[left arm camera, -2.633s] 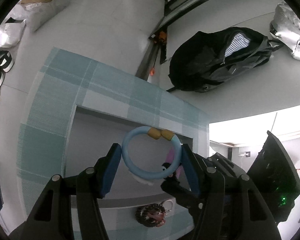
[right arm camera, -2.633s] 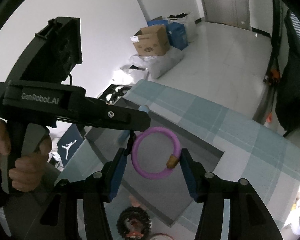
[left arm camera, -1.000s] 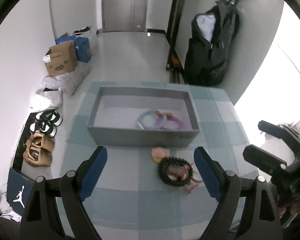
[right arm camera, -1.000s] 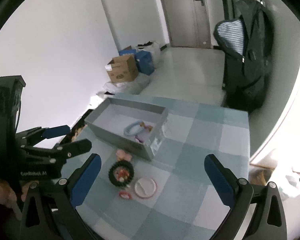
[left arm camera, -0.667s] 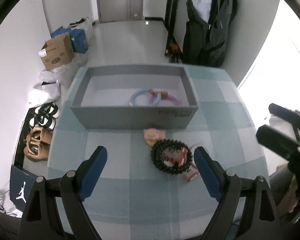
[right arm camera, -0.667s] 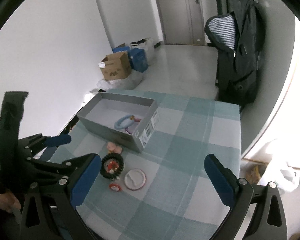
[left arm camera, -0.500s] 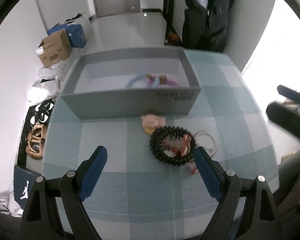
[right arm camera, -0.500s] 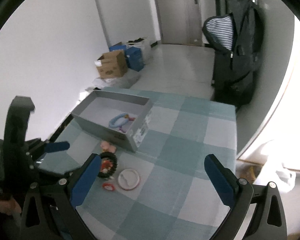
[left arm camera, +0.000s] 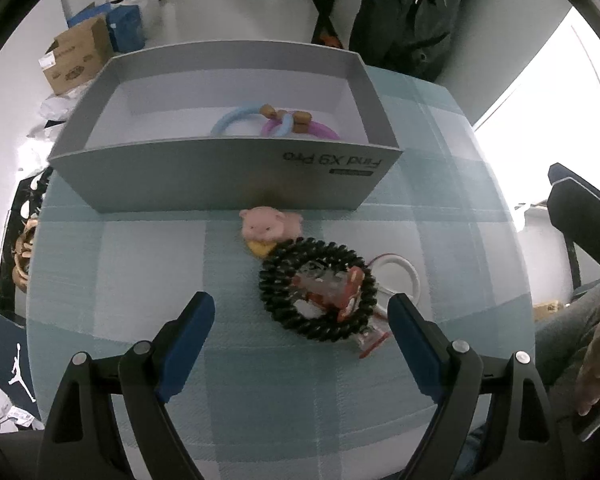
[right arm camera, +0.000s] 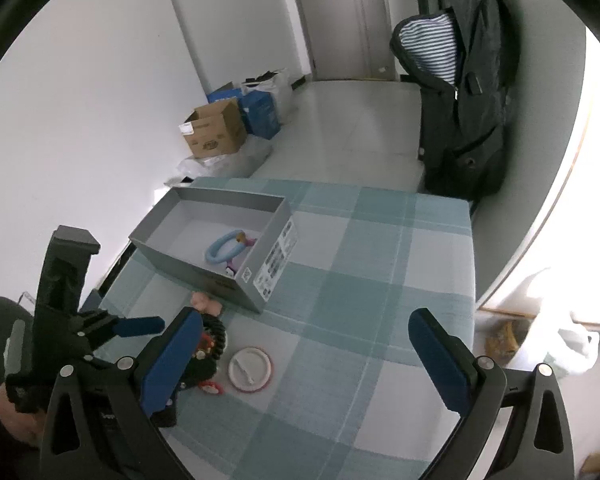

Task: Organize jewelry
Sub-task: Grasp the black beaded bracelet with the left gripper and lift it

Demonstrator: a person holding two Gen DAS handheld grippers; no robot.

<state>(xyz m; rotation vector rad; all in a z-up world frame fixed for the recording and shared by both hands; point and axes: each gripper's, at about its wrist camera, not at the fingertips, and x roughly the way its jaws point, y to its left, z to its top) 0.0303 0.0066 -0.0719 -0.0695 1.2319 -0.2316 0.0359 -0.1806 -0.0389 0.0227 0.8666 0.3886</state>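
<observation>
A grey box (left arm camera: pixel 220 176) (right arm camera: pixel 260 276) on the checked table holds a blue ring (left arm camera: pixel 236 118) (right arm camera: pixel 222 250) and a purple ring (left arm camera: pixel 320 130). In front of the box lie a pink pig charm (left arm camera: pixel 268 228) (right arm camera: pixel 206 304), a black beaded bracelet (left arm camera: pixel 320 300) (right arm camera: pixel 212 340) around red pieces, and a white ring (left arm camera: pixel 396 276) (right arm camera: pixel 250 368). My left gripper (left arm camera: pixel 302 334) is open and empty, low over the table just short of the bracelet. My right gripper (right arm camera: pixel 304 350) is open and empty, higher up, to the right of the white ring.
A teal checked cloth (right arm camera: pixel 360 260) covers the table. A black backpack (right arm camera: pixel 464 100) hangs at the wall beyond. Cardboard and blue boxes (right arm camera: pixel 220 132) stand on the floor at the left. The right gripper's body (left arm camera: pixel 584 216) shows at the right edge of the left wrist view.
Both grippers let go of the blue and purple rings in the box and pulled back, open. The left gripper has since come down closer to the bracelet.
</observation>
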